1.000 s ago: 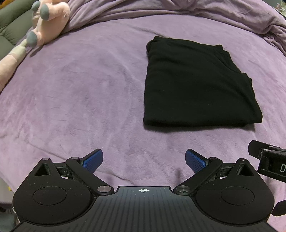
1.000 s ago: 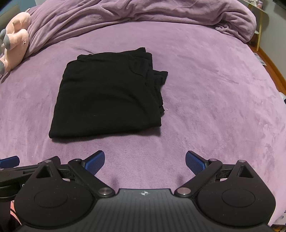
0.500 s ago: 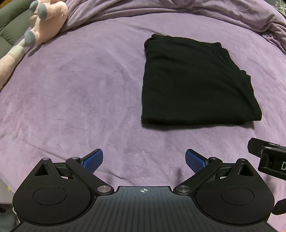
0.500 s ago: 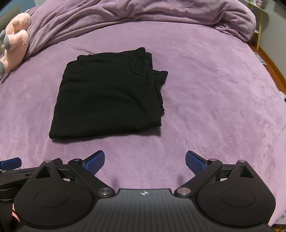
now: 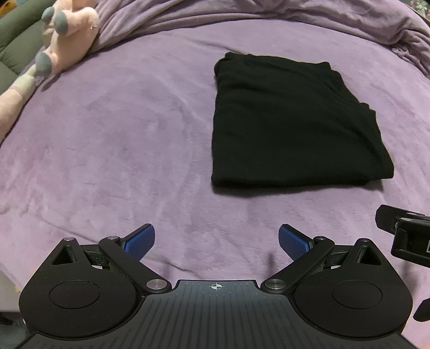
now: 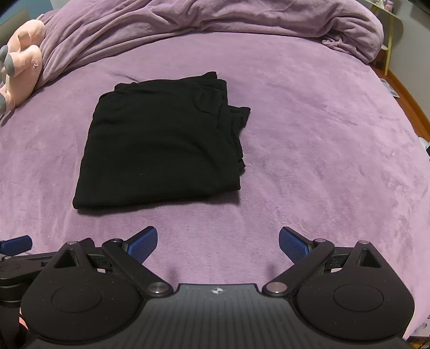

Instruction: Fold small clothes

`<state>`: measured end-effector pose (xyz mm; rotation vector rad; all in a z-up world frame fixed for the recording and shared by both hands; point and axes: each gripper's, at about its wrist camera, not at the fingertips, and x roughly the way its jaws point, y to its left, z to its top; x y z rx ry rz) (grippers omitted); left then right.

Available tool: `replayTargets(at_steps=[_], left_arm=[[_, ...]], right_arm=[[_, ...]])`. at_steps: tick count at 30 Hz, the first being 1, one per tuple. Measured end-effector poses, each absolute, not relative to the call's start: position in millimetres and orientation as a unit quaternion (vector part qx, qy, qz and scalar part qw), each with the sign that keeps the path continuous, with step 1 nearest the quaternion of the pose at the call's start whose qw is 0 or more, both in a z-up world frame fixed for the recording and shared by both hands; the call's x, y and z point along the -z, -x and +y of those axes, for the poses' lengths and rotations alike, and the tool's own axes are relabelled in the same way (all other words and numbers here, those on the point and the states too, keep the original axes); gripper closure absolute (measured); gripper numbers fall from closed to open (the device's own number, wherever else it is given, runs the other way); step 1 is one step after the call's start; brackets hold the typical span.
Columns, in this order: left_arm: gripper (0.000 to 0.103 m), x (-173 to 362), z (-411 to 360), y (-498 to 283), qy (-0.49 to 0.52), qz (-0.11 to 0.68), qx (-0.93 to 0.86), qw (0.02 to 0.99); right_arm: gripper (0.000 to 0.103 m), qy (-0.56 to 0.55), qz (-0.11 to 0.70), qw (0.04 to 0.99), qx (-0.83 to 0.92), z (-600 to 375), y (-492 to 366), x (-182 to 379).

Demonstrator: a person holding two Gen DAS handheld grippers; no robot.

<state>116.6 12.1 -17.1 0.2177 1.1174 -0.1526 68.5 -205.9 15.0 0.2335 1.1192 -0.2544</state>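
Note:
A black garment (image 5: pixel 290 123) lies folded into a neat rectangle on the purple bed cover (image 5: pixel 121 134); it also shows in the right wrist view (image 6: pixel 161 142), with stacked layer edges along its right side. My left gripper (image 5: pixel 217 241) is open and empty, held back near the bed's front edge, left of and below the garment. My right gripper (image 6: pixel 217 243) is open and empty, also near the front edge, below and right of the garment. Neither touches the cloth. Part of the right gripper (image 5: pixel 403 233) shows at the right edge of the left wrist view.
A pink plush toy (image 5: pixel 61 35) lies at the far left of the bed, also in the right wrist view (image 6: pixel 18 61). A bunched purple duvet (image 6: pixel 215 16) runs along the back. The wooden floor (image 6: pixel 408 94) shows past the bed's right edge.
Both grippers have drifted slightly; the garment sits a little higher and further left in the left wrist view. The garment itself has not moved. Both grippers stay open.

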Motion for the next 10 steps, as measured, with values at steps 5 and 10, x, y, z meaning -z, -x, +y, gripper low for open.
replayTargets(at_steps=[5, 10], left_arm=[[0.002, 17.0, 12.8, -116.9, -0.1, 0.53, 0.078, 0.838], [0.002, 17.6, 11.5, -117.3, -0.102, 0.537, 0.072, 0.834]], right_arm=[[0.006, -0.112, 0.527, 0.833, 0.122, -205.9, -68.3, -15.8], [0.006, -0.111, 0.526, 0.834, 0.124, -205.3, -66.9, -17.7]])
